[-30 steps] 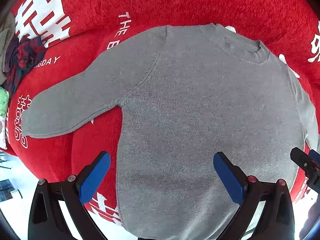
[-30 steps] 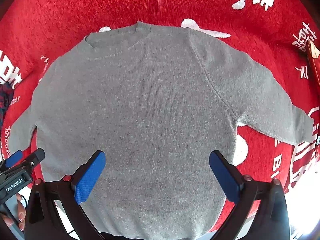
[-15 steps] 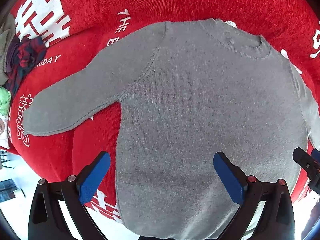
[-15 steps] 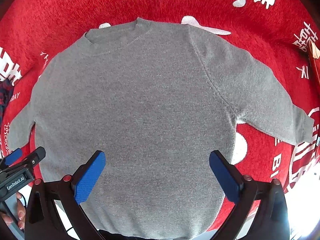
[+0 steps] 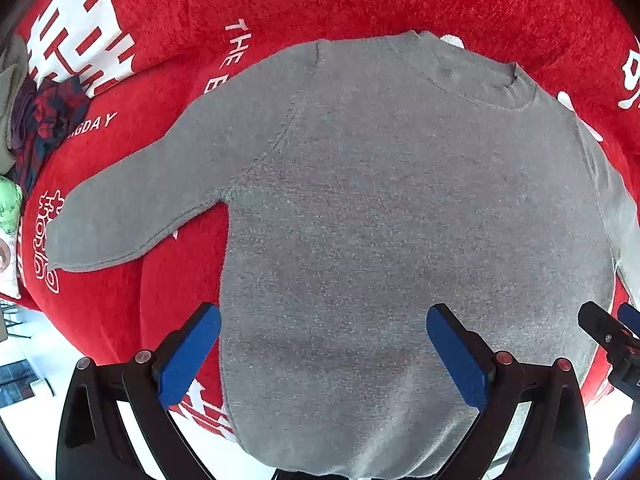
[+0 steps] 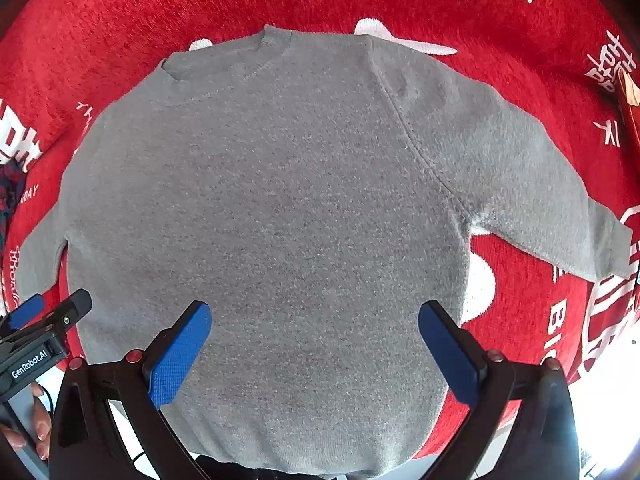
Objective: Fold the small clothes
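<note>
A small grey knit sweater [image 5: 380, 208] lies flat, front up, on a red cloth, collar away from me and both sleeves spread out. It also shows in the right wrist view [image 6: 280, 216]. My left gripper [image 5: 324, 354] is open and empty above the sweater's lower left part, near the hem. My right gripper [image 6: 316, 354] is open and empty above the lower right part. The left sleeve [image 5: 132, 208] reaches out to the left, the right sleeve [image 6: 532, 196] to the right.
The red cloth [image 5: 320, 4] with white lettering covers the surface. A crumpled dark red and navy garment [image 5: 44, 124] lies at the far left edge. The cloth's front edge drops off just below the sweater hem. The other gripper shows at each view's side [image 6: 44, 320].
Both grippers have shifted slightly forward over the sweater; the sweater itself has not moved and both stay open.
</note>
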### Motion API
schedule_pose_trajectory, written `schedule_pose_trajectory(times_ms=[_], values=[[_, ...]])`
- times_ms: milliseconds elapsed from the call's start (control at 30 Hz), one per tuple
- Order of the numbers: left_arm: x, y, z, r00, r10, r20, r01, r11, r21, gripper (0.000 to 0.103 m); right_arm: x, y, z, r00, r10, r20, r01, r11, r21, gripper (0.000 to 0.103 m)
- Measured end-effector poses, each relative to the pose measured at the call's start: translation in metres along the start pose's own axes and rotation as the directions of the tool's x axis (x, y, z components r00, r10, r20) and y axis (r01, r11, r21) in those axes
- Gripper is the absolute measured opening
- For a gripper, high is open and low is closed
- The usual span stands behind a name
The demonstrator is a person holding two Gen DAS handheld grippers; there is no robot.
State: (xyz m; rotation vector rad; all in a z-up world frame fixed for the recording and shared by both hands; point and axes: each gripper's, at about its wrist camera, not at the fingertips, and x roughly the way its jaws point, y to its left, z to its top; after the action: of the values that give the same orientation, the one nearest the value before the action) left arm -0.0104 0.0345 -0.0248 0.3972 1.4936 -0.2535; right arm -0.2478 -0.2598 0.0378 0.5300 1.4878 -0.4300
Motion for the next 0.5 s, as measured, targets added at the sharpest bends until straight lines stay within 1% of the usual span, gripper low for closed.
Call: schedule_pose_trajectory(times_ms=[500], values=[[-0.0003, -0.0095, -0.0035, 1.0, 0.016, -0.004, -0.016, 1.0, 0.018, 0.103, 0.0032, -0.0091, -0.0008, 1.0, 0.008, -0.007, -0.007, 1.0, 0.015, 0.103]])
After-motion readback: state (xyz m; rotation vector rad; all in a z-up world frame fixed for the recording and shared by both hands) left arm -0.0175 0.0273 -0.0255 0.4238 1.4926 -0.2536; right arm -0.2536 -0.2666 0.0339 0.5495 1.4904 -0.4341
